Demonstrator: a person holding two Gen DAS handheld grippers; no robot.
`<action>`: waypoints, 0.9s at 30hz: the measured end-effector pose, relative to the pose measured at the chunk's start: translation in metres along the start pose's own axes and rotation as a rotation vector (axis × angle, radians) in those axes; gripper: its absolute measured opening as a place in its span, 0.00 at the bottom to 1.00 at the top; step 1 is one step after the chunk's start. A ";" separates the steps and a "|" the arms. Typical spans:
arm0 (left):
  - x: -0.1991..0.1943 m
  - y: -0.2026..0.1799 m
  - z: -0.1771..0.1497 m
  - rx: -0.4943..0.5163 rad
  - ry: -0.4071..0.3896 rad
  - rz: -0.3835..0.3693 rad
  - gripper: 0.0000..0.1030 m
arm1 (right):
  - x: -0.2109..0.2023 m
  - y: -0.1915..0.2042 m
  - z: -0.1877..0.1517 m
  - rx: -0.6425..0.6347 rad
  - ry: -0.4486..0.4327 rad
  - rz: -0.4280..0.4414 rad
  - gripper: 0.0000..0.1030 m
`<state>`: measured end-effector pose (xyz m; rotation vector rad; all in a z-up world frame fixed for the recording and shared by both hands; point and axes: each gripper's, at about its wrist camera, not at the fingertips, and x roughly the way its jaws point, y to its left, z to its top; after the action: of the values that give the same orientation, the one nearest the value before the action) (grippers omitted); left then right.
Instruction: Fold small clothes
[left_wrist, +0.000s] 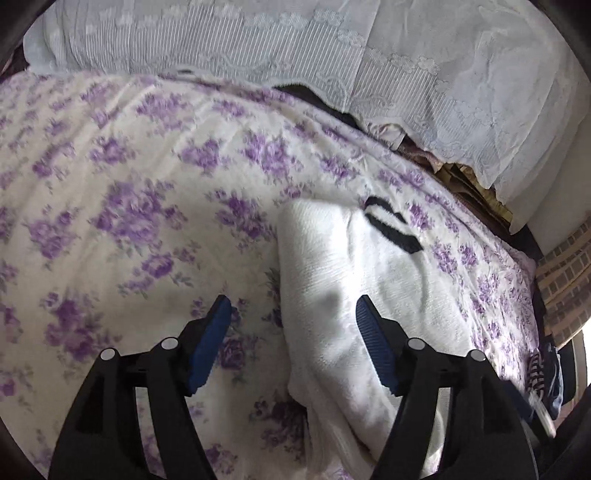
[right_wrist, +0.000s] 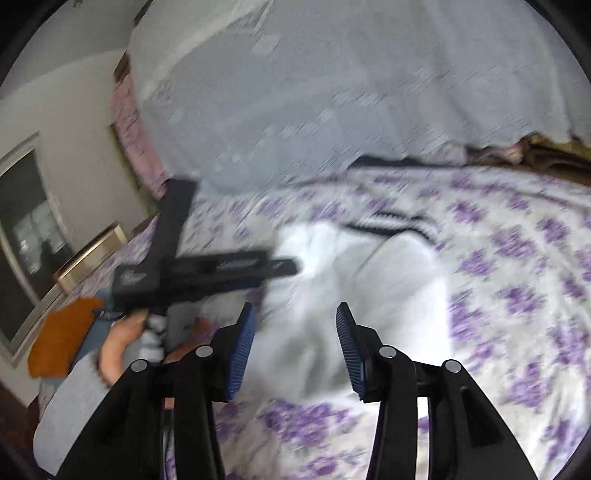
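Note:
A small white knit garment (left_wrist: 343, 280) with a black collar trim (left_wrist: 391, 221) lies partly folded on a bedspread with purple flowers (left_wrist: 129, 206). My left gripper (left_wrist: 293, 306) is open and empty, just above the garment's left edge. In the right wrist view, which is blurred, the garment (right_wrist: 354, 280) lies ahead of my right gripper (right_wrist: 295, 314), which is open and empty. The left gripper's black body (right_wrist: 192, 273) and the hand holding it (right_wrist: 118, 339) show at the left, over the garment's left side.
White lace cloth (left_wrist: 332, 66) covers a pile at the back of the bed. A brick-patterned wall (left_wrist: 565, 273) and a striped cloth (left_wrist: 539, 373) are at the right edge. An orange cloth (right_wrist: 62, 332) and a window (right_wrist: 26, 221) are at the left.

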<state>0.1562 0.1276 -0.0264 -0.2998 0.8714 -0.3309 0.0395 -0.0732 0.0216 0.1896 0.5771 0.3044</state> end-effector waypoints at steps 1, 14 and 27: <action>-0.004 -0.003 0.001 0.008 -0.012 0.003 0.69 | 0.002 -0.003 0.001 0.003 0.007 -0.032 0.55; 0.018 -0.001 -0.007 0.044 0.055 0.177 0.96 | 0.021 0.001 -0.049 -0.128 0.107 -0.131 0.79; 0.024 0.005 -0.008 0.035 0.072 0.229 0.96 | 0.021 -0.034 -0.044 0.029 0.105 -0.040 0.58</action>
<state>0.1651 0.1219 -0.0501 -0.1546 0.9602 -0.1449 0.0387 -0.0940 -0.0339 0.1909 0.6892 0.2685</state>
